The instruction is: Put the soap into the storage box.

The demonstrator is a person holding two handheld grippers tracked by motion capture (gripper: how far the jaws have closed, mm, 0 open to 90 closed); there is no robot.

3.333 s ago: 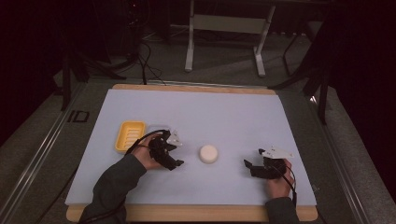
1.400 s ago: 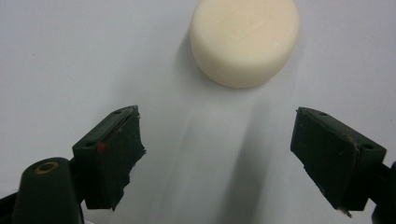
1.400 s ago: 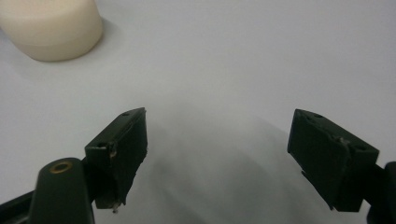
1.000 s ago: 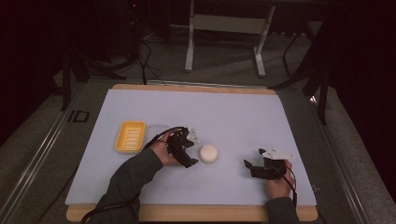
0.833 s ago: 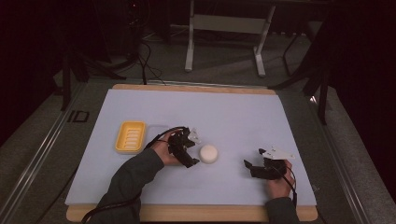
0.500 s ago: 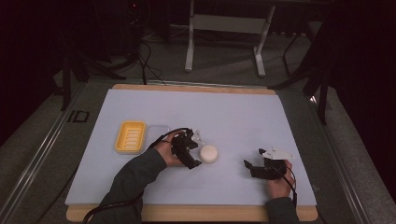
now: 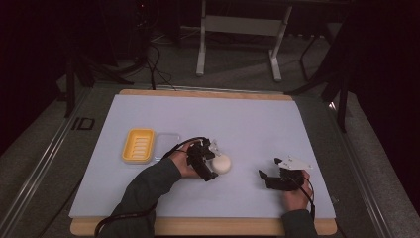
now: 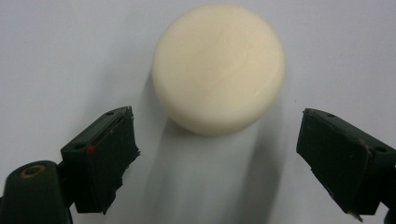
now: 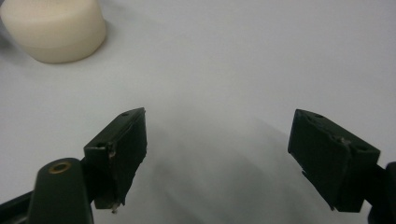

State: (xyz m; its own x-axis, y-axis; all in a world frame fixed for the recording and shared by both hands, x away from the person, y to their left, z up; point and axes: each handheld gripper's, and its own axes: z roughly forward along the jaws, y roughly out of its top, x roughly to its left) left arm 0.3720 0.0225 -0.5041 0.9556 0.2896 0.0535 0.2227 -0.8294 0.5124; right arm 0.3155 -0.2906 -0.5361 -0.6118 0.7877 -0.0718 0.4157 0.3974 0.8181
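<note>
- Close up, the left gripper (image 8: 219,161) has its jaws spread, and they have just been opening wider; the cream puck (image 8: 218,67) lies on the sheet ahead of the pads, not yet between them and untouched.
- Likely risk: if the left gripper pushes on off-centre, one pad could nudge the round puck and slide it over the smooth sheet, away from the grip.
- Closing too early would probably pinch only the near rim, and the puck could squirt forward.
- The right gripper (image 9: 219,158) rests released over bare sheet, well apart from the puck (image 9: 53,28), so it could not stop a slide.
- In the high view the puck (image 7: 221,163) sits near the middle of the worktop (image 7: 247,124), just beside the left gripper (image 7: 208,161).
- Farther left lie a yellow tray (image 7: 138,145) and a clear lid (image 7: 167,142) beside it.
- The worktop is a pale sheet on a wooden board.
- Beyond, the room is dark, with a grey floor, cables and a metal stand (image 7: 237,29).
</note>
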